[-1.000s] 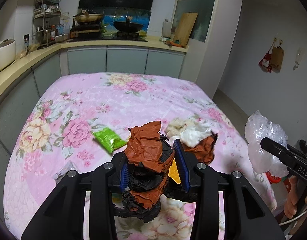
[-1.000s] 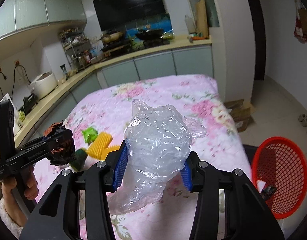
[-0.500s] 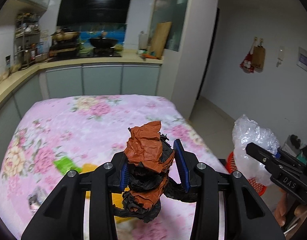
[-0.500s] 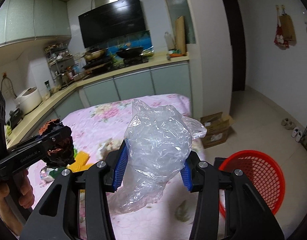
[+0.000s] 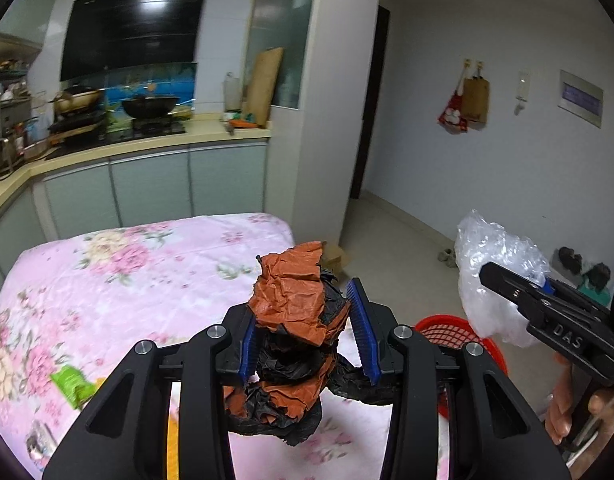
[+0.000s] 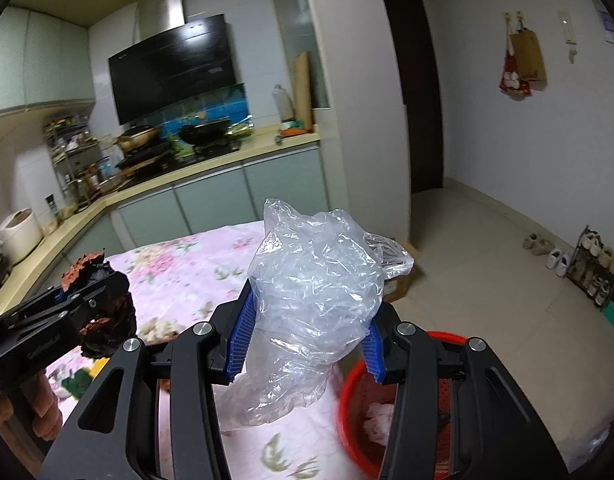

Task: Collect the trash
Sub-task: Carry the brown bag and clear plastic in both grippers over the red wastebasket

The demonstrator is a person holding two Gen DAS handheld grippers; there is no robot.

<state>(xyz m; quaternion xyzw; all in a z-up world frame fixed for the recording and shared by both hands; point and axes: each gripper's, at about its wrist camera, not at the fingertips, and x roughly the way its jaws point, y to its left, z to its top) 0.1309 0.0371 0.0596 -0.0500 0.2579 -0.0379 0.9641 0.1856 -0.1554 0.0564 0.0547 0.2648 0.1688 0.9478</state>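
My left gripper [image 5: 305, 330] is shut on a crumpled orange and black paper wad [image 5: 295, 308], held above the pink floral tablecloth [image 5: 127, 276]. My right gripper [image 6: 307, 332] is shut on a crumpled clear plastic bag [image 6: 315, 300]. The bag also shows in the left wrist view [image 5: 495, 264], to the right of the left gripper. A red mesh basket [image 6: 355, 392] stands on the floor below the right gripper, with some white trash in it; it also shows in the left wrist view [image 5: 447, 328]. The paper wad also shows at the left of the right wrist view [image 6: 103, 308].
A green packet [image 5: 73, 380] and a yellow item [image 5: 171, 436] lie on the tablecloth at the near left. Kitchen counter [image 5: 147, 140] with a stove runs behind the table. A cardboard box [image 6: 399, 276] sits on the floor by the pillar. Shoes [image 6: 555, 256] line the right wall.
Both grippers have swung to the right, away from the table's middle and toward the red basket, each still holding its trash. The basket now sits closer under the right gripper.
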